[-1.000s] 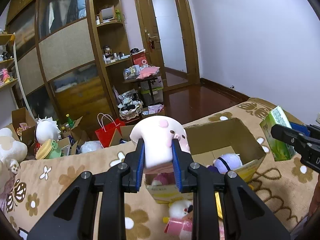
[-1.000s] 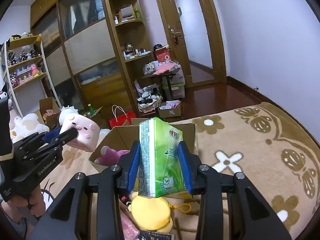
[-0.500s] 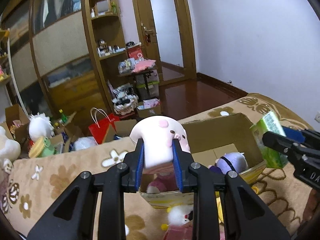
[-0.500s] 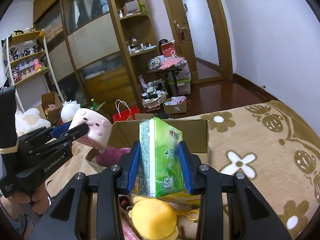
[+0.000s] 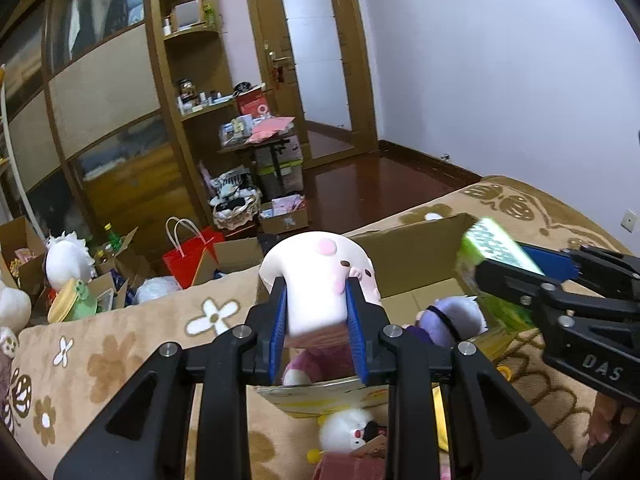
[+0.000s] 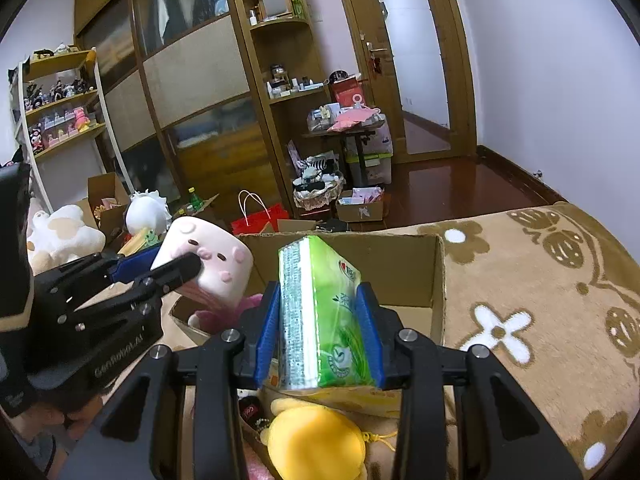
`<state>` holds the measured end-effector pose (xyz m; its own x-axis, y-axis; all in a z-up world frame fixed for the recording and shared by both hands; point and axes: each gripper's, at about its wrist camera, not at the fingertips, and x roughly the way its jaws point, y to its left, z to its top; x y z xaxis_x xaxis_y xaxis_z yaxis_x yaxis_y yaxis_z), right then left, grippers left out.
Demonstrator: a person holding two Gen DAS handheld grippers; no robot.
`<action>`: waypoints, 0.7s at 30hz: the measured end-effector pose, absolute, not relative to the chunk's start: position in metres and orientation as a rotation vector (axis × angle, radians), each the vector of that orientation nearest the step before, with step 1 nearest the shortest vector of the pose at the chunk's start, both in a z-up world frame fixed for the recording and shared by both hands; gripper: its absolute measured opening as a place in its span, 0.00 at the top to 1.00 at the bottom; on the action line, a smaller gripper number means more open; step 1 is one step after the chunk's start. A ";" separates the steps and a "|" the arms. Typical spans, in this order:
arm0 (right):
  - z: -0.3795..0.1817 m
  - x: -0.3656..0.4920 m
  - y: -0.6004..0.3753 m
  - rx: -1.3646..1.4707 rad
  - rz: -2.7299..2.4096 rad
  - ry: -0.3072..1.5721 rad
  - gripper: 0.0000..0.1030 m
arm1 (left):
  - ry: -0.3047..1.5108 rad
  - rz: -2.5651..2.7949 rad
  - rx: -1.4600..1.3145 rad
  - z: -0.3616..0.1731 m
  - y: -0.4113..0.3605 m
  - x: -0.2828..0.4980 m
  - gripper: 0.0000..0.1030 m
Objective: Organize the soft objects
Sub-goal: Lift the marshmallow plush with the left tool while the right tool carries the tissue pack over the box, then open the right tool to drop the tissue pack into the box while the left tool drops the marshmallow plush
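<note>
Drop-off step. Left claw clamps pink plush, right claw clamps green tissue pack; both hang over cardboard box (on bed). Next, likely: lower, release inside.

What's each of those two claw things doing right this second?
Left gripper: closed on the pink-and-white plush toy, above the cardboard box.
Right gripper: closed on the green tissue pack.
</note>
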<state>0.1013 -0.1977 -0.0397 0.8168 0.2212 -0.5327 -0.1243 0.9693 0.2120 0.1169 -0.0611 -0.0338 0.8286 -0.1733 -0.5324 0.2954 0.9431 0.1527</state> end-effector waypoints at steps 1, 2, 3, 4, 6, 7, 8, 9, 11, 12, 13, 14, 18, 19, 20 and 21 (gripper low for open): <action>-0.039 0.102 -0.197 0.169 0.185 0.585 0.61 | 0.538 -0.261 0.235 -0.033 -0.063 0.116 0.75; -0.039 0.102 -0.197 0.169 0.185 0.583 0.61 | 0.538 -0.268 0.233 -0.033 -0.065 0.116 0.75; -0.039 0.103 -0.197 0.169 0.184 0.581 0.61 | 0.537 -0.276 0.229 -0.033 -0.066 0.116 0.75; -0.039 0.104 -0.197 0.171 0.183 0.579 0.61 | 0.538 -0.288 0.220 -0.032 -0.066 0.116 0.75; -0.037 0.106 -0.198 0.176 0.183 0.575 0.62 | 0.537 -0.306 0.192 -0.030 -0.065 0.116 0.75; -0.037 0.106 -0.198 0.177 0.183 0.574 0.63 | 0.536 -0.318 0.174 -0.029 -0.064 0.117 0.75; -0.037 0.106 -0.198 0.179 0.184 0.573 0.63 | 0.533 -0.328 0.154 -0.027 -0.062 0.116 0.75; -0.037 0.107 -0.199 0.180 0.182 0.572 0.63 | 0.532 -0.334 0.142 -0.027 -0.060 0.118 0.75; -0.038 0.109 -0.200 0.184 0.182 0.571 0.63 | 0.551 -0.329 0.121 -0.030 -0.057 0.123 0.75; -0.038 0.109 -0.200 0.186 0.182 0.572 0.63 | 0.575 -0.325 0.110 -0.033 -0.056 0.127 0.75; -0.039 0.109 -0.201 0.189 0.182 0.574 0.63 | 0.594 -0.322 0.101 -0.036 -0.055 0.129 0.74; -0.040 0.111 -0.201 0.192 0.183 0.576 0.63 | 0.617 -0.319 0.091 -0.040 -0.053 0.133 0.73; -0.043 0.114 -0.205 0.214 0.185 0.591 0.63 | 0.637 -0.301 0.088 -0.042 -0.050 0.138 0.67; -0.044 0.115 -0.205 0.216 0.184 0.595 0.63 | 0.643 -0.299 0.090 -0.043 -0.050 0.138 0.64; -0.045 0.114 -0.206 0.217 0.182 0.597 0.63 | 0.647 -0.296 0.091 -0.044 -0.050 0.138 0.63; -0.046 0.115 -0.207 0.217 0.181 0.602 0.63 | 0.654 -0.288 0.095 -0.045 -0.050 0.138 0.54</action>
<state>0.1147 -0.2066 -0.0460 0.8095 0.2306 -0.5400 -0.1044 0.9615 0.2540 0.1382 -0.0502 -0.0446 0.7556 -0.2344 -0.6117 0.2936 0.9559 -0.0035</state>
